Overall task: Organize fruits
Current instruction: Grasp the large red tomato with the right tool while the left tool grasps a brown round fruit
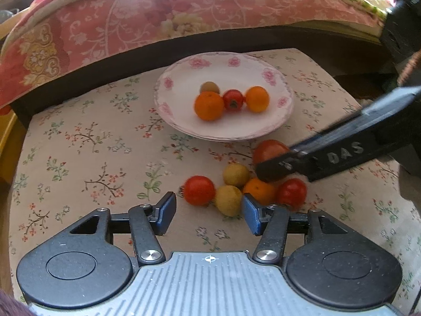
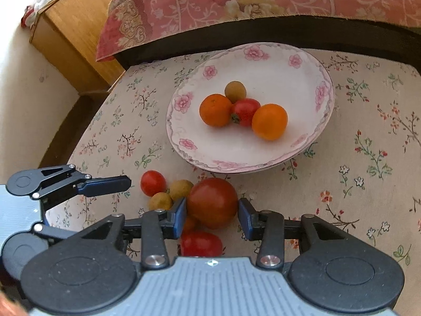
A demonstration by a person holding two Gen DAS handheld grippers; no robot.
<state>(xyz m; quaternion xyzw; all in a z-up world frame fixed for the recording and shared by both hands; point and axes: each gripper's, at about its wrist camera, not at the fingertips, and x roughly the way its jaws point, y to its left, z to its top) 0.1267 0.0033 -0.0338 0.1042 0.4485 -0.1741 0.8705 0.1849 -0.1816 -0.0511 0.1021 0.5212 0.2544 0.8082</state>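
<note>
Just ahead of the left gripper, in its own wrist view, a little pile of fruit is sitting on the flowered cloth: a small red tomato just off the left pad, a yellowish round fruit nudging up by the right pad, another yellowish one behind it, an orange and a second small tomato off to the right. The jaws are standing apart with nothing between them, so it's holding nothing. Further out, the pink-flowered plate is carrying two oranges, a tomato and a brownish fruit. The right gripper is reaching in from the right, its tip down over the big tomato, which is lying between the pile and the plate.

In the right wrist view, the big tomato is sitting right between the pads of the right gripper. The left pad looks like it's touching the skin; on the right I'm seeing a thin gap, so I can't tell if it's actually being pinched. It's basically round, so no real long axis; can't make out its stem end. The tomato on the plate is pointing its green stem toward the gripper. The left gripper is poking in from the left, a finger beside a small tomato.
</note>
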